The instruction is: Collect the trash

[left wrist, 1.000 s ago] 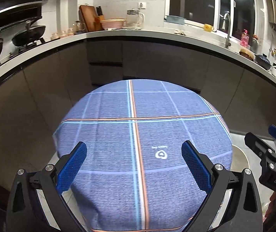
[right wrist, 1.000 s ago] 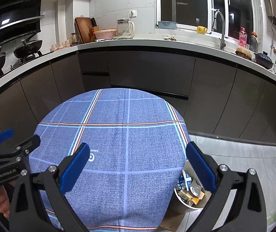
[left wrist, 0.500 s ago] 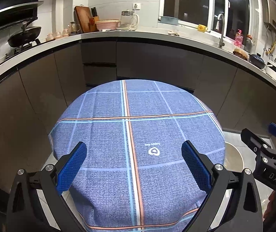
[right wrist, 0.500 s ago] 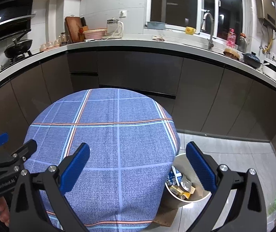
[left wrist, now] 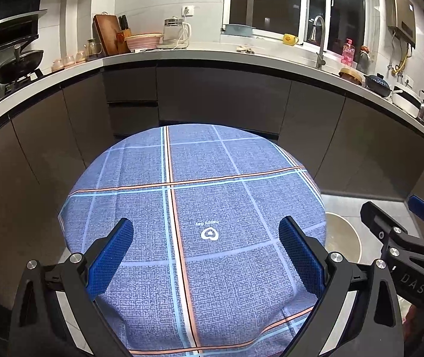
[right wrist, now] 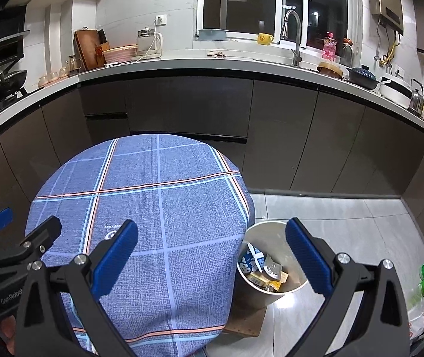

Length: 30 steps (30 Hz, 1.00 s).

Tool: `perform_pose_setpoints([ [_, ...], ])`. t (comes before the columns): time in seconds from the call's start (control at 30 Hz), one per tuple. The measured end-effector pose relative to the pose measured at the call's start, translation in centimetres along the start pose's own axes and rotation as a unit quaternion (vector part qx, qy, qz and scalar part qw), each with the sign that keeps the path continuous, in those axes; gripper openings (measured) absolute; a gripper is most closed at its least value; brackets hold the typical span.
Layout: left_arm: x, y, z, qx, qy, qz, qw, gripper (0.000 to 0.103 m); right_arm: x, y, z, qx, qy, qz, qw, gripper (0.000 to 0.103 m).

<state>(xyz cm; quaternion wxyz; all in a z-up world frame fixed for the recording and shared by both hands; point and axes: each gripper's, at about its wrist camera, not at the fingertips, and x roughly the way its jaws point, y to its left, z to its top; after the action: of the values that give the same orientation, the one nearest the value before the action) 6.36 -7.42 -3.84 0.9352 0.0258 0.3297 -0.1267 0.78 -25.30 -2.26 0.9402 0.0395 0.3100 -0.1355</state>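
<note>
Across lower left of both views: round surface (left wrist: 212,196) under blue checked cloth, bare of trash. We hold left tool (left wrist: 206,260) and right tool (right wrist: 212,255) spread, empty. Lower right: bin (right wrist: 286,290) on floor just beside surface holds trash (right wrist: 264,270), wrappers and small carton, light, crumply, slippery; we'd pinch folded edge.

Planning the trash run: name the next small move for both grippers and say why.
Probably pull both back and stop. The tablecloth shows no trash, the bin already holds wrappers, and the left gripper and right gripper have open, empty jaws.
</note>
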Motion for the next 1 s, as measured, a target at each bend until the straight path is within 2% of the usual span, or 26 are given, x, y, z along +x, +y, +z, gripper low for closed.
perform_pose_setpoints([
  [0.3, -0.1, 0.4, 0.1, -0.001, -0.005, 0.015, 0.9999, 0.095, -0.2, -0.8, 0.1, 0.01, -0.006, -0.009, 1.0, 0.1],
  [1.0, -0.1, 0.6, 0.2, -0.002, -0.005, 0.014, 0.9999, 0.095, -0.2, -1.0, -0.4, 0.012, -0.005, -0.023, 1.0, 0.1],
])
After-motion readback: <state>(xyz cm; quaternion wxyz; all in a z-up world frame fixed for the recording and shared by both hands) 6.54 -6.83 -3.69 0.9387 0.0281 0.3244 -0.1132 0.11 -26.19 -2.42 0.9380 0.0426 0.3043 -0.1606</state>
